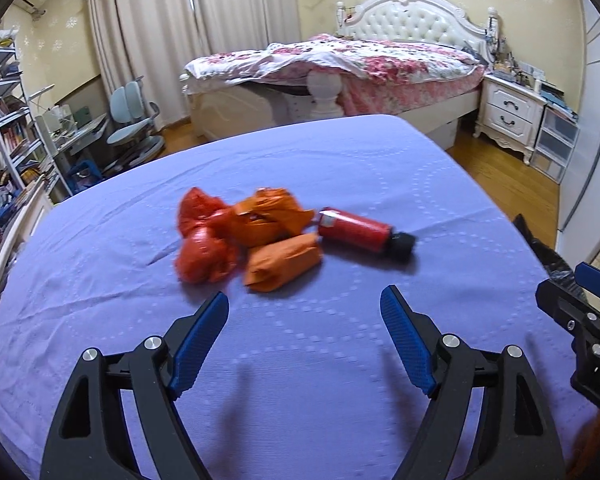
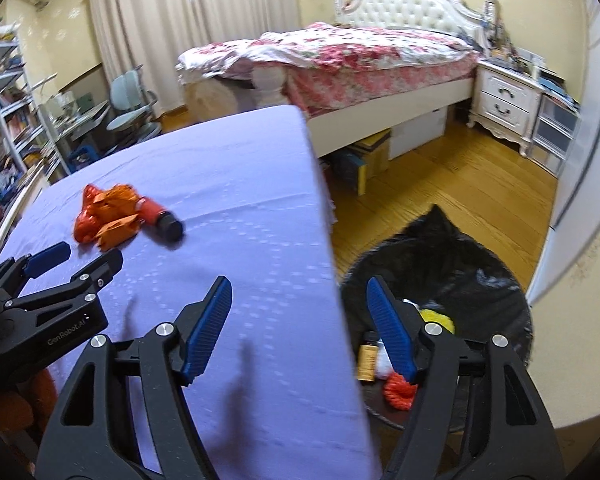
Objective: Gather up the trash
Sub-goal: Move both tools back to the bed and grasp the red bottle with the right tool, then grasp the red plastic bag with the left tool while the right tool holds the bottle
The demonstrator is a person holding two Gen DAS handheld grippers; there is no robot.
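Note:
A small pile of trash lies on the purple bedsheet (image 1: 340,168): a crumpled red plastic bag (image 1: 202,240), orange wrappers (image 1: 278,248) and a red tube with a black cap (image 1: 360,232). My left gripper (image 1: 304,298) hovers just short of the pile, open, with nothing between its pads. In the right wrist view the same pile (image 2: 112,216) lies far left, with the left gripper (image 2: 84,258) beside it. My right gripper (image 2: 299,285) is open and empty, straddling the bed's edge above the black-lined bin (image 2: 440,248). The bin holds a yellow item, a brown bottle (image 2: 367,360) and a red scrap (image 2: 398,390).
The bin stands on the wooden floor (image 2: 440,176) right of the bed's edge. A second bed with a floral cover (image 1: 360,60) and a white nightstand (image 1: 508,112) lie beyond. Bookshelves (image 1: 4,120) and a desk chair (image 1: 132,124) fill the left side.

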